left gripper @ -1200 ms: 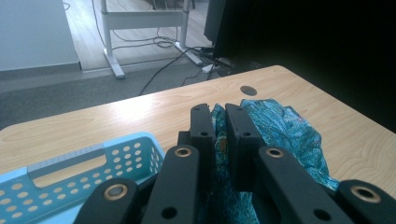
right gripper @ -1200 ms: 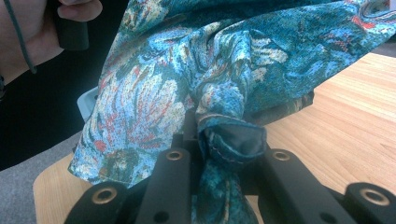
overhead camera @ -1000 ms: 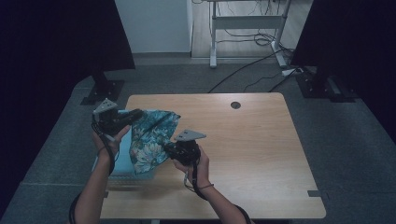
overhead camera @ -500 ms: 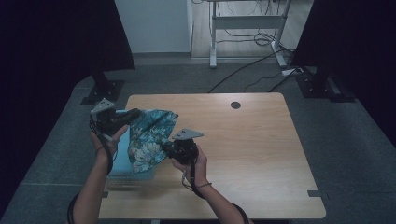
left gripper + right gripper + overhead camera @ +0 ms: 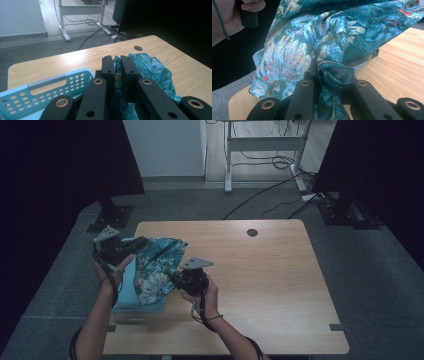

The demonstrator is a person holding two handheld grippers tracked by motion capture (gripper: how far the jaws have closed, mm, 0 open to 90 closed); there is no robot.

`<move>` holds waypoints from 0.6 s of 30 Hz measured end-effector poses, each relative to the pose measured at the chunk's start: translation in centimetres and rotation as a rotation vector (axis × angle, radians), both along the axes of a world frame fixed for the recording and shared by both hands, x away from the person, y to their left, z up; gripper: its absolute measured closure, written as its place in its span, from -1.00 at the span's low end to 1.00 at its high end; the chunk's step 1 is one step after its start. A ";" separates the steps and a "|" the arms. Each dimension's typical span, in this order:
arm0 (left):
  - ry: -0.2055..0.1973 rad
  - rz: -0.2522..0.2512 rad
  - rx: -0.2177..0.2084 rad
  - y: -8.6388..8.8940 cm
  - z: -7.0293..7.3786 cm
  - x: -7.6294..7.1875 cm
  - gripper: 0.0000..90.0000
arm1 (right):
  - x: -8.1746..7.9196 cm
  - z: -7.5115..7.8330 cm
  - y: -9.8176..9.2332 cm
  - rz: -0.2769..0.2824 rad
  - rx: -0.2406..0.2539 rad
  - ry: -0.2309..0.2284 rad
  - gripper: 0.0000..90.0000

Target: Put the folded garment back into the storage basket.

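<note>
Both the left gripper (image 5: 117, 68) and right gripper (image 5: 329, 75) are clamped on the teal floral-patterned cloth (image 5: 156, 267); uneven tension may pull a bunched hem free over the light-blue perforated plastic basket (image 5: 37, 93).

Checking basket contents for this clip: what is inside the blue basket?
The blue basket looks empty where its perforated wall shows. The patterned cloth, held above by both tools, covers most of its inside, so that part cannot be seen.

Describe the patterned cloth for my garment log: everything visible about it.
The cloth is a thin, soft teal fabric printed with cream, blue and red flowers, crumpled and with a stitched hem. It hangs lifted and draped between two claws: the left claw is shut on its far edge, the right claw is shut on a bunched, hemmed corner. It hangs over the blue basket at the table's left side; whether its lower edge touches the basket cannot be told.
</note>
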State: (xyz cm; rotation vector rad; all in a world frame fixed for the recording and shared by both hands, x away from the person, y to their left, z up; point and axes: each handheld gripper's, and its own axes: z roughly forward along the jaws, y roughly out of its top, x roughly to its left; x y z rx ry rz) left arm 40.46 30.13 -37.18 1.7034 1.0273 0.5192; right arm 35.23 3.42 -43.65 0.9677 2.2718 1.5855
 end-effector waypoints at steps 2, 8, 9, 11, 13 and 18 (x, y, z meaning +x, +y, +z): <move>0.000 0.000 -0.001 0.1 -0.1 0.0 0.83 | 0.0 0.0 0.2 0.002 -0.001 0.000 0.74; 0.002 -0.001 -0.014 0.6 -0.6 0.1 0.83 | 0.2 -0.1 0.9 0.003 -0.003 0.007 0.74; 0.004 0.002 -0.015 0.7 -0.6 0.1 0.83 | 0.2 -0.1 1.2 0.005 -0.005 0.006 0.74; 0.005 0.007 -0.015 1.0 -0.7 0.1 0.83 | 0.1 -0.1 1.6 0.011 -0.006 0.008 0.74; 0.005 0.013 -0.014 1.3 -0.7 0.1 0.83 | 0.2 -0.2 1.9 0.016 -0.009 0.006 0.74; 0.005 0.019 -0.023 1.8 -1.0 0.0 0.83 | 0.2 -0.2 2.6 0.024 -0.012 0.007 0.74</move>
